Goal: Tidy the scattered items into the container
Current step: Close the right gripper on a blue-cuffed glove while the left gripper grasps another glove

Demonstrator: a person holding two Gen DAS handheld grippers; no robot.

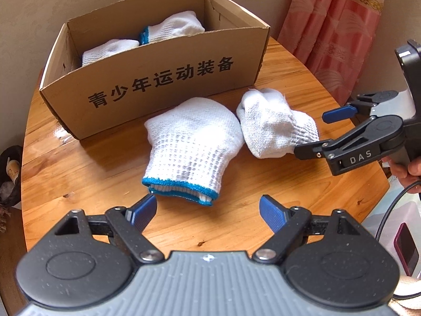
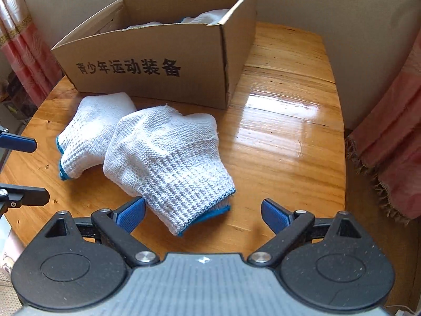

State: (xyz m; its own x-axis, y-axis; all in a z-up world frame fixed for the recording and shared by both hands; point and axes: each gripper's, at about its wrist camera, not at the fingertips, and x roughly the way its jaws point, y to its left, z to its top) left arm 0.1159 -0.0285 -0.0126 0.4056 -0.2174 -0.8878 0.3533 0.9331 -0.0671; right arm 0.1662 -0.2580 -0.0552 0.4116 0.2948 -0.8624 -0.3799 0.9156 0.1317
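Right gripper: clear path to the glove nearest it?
Probably yes. The right gripper is open, the nearer glove lies just ahead, its cuff partly between the fingers, nothing on top; the second glove sits beside it.

Bright daylight, sharp pictures. White glare on shiny table (image 2: 284,110). Soft shadows under gloves (image 1: 192,142). Edges bent, corners dark.

A glossy wooden table (image 1: 86,163) carries a cardboard box (image 1: 163,79). Just in front of the box lie two folded white gloves, the left glove (image 1: 193,142) touching the right glove (image 1: 273,126).
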